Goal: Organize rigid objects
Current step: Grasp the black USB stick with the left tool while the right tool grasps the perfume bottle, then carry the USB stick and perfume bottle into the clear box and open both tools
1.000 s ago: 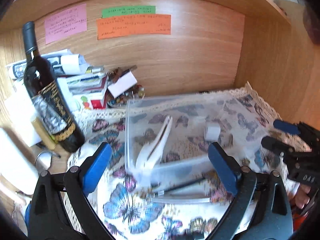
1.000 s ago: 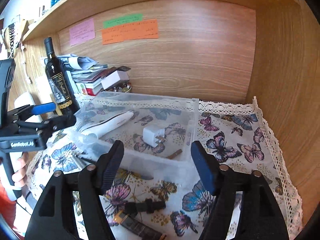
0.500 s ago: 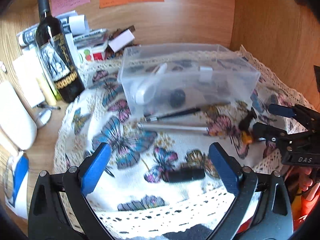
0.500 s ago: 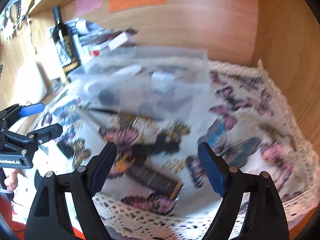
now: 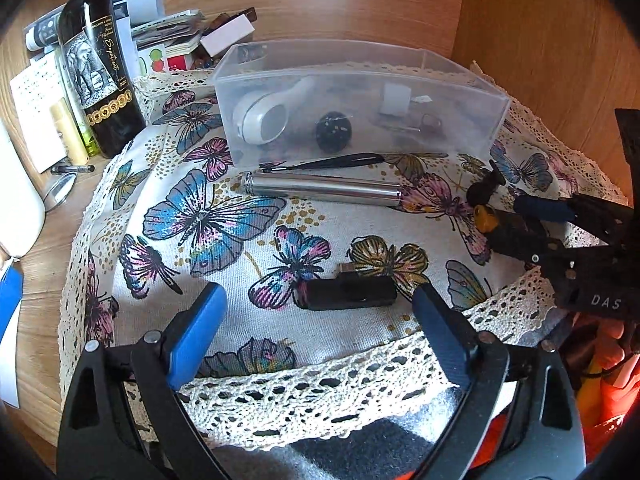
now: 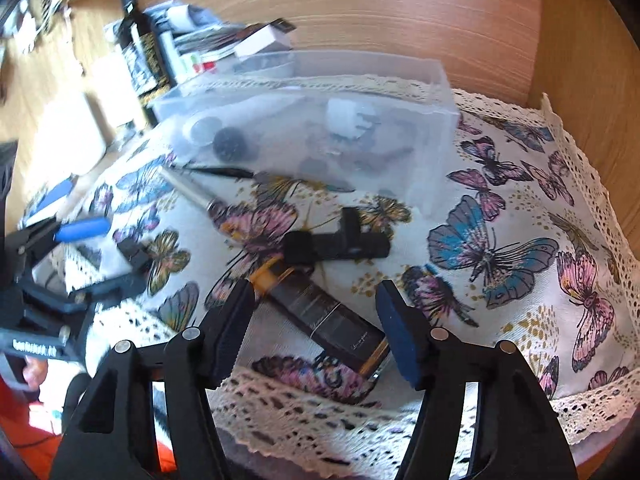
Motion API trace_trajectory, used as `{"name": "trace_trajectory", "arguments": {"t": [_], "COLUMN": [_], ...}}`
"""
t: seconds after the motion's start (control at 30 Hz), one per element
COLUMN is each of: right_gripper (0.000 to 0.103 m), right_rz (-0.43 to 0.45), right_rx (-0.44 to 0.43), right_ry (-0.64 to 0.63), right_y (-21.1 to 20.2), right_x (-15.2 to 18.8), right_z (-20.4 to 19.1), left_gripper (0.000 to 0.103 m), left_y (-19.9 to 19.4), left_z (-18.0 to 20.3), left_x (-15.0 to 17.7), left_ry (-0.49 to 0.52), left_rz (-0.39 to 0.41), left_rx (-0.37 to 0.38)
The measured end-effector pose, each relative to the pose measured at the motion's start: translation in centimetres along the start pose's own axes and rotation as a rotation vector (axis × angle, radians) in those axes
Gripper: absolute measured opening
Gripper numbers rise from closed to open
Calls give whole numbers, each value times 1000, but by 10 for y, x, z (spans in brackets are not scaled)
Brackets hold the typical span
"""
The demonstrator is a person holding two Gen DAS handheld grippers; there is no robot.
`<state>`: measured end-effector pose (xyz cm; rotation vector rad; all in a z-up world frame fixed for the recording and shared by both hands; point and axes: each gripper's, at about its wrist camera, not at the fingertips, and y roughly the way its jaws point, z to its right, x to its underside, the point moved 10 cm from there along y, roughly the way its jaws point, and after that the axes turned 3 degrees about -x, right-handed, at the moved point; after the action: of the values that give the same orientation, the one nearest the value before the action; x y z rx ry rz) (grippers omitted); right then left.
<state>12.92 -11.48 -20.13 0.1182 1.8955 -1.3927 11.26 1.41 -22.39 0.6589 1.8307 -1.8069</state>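
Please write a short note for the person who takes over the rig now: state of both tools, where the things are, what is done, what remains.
Left tool: open, empty, over the black USB stick.
Right tool: open, empty, over the dark rectangular bottle.
Done: in the clear bin lie a white device, a black ball and a white charger.
Left, all on the butterfly cloth: USB stick, dark bottle, silver tube, thin black tool, black clip-like part.
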Motion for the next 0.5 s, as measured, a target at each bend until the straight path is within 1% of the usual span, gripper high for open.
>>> {"name": "trace_trajectory", "arguments": {"t": [0.03,0.07,0.1,0.13,0.17,0.2,0.27,0.33,0.37,0.5], "right_gripper": [56,49,46,37,27,23,21,21,21,21], "right_rz": [-2,-1,-1,0,0,3,11,29,47,106], "right_rx": [11,26,20,9,5,6,0,-20,-29,-14], "right_ry": [-14,-27,-30,-23,-17,-12,-5,4,3,0], "right_y": [1,1,1,0,0,0,-1,-6,-10,-25], "right_x": [1,1,0,0,-1,-2,-3,-7,-11,-26], "right_z": [-2,-2,-4,-4,-4,-4,-4,-9,-11,-13], "left_gripper": [87,81,75,70,58,44,44,44,44,44], "left_y": [0,-1,-2,-3,-4,-6,-8,-14,-17,-33], "left_z": [0,0,2,2,4,6,7,7,6,6], "left_x": [0,-1,-1,-2,-2,-2,-4,-6,-8,-22], "left_ry": [2,5,11,15,21,28,21,6,4,7], "left_rz": [11,18,23,31,36,39,47,60,70,121], "left_rx": [-10,-13,-12,-8,-4,-1,8,36,32,29]}}
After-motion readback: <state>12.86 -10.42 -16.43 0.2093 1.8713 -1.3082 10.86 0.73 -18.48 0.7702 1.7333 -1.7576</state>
